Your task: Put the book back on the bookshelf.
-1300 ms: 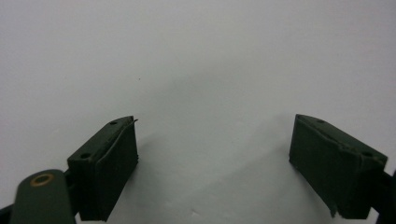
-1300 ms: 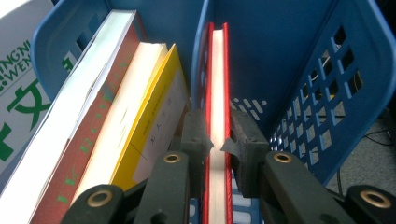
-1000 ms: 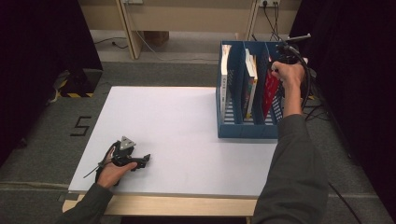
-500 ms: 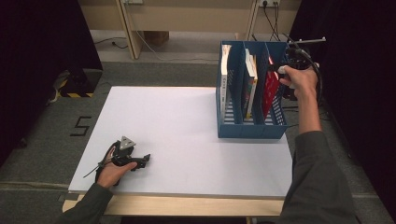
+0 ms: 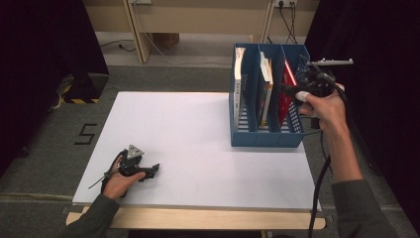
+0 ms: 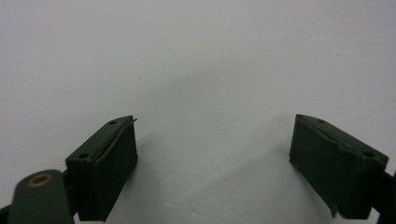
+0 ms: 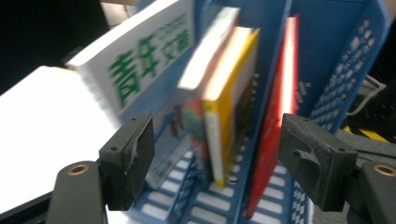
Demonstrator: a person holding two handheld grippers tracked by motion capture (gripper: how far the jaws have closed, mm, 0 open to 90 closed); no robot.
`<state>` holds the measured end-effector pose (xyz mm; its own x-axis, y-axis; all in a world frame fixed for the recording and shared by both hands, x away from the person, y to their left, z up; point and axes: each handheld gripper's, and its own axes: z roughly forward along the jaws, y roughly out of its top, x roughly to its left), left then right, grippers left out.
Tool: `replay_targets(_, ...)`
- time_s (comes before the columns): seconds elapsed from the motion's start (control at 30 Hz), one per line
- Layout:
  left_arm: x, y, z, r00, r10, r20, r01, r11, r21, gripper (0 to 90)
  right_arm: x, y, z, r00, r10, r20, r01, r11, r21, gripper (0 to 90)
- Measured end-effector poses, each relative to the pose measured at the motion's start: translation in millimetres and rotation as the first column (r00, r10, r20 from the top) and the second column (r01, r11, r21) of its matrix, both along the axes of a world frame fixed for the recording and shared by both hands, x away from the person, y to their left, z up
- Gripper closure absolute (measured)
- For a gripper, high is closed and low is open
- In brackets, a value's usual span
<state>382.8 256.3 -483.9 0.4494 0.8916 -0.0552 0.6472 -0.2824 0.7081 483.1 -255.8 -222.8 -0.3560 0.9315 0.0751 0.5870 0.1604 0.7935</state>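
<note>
The red book [image 5: 286, 94] stands upright on edge, long axis vertical, in the rightmost slot of the blue file rack [image 5: 267, 136] at the white table's [image 5: 198, 129] right side. The leftmost white book [image 7: 140, 56] carries green Chinese characters. The right gripper [image 5: 297, 91], beside the rack, has just been opening its jaws, nothing between them. The left gripper [image 5: 148, 171] rests on the table, jaws apart. A "5" [image 5: 85, 134] marks the grey floor.

Books [image 5: 265, 84] upright in rack [image 5: 267, 136], perhaps table's [image 5: 198, 139] far-right.
</note>
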Motion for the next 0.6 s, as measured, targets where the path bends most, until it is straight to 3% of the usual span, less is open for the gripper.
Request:
replay_targets(0.33,0.1,0.3,0.1,1.0,-0.002,-0.003,0.002,1.0,0.003,13.9,-48.8,24.3,-20.9,0.992,0.125,0.021,-0.126,0.991,0.046,21.6)
replay_targets(0.6,0.1,0.3,0.1,1.0,-0.002,-0.002,0.002,1.0,0.003,13.9,-61.7,41.5,-42.9,0.9845,0.175,0.0,-0.175,0.9836,0.043,21.5)
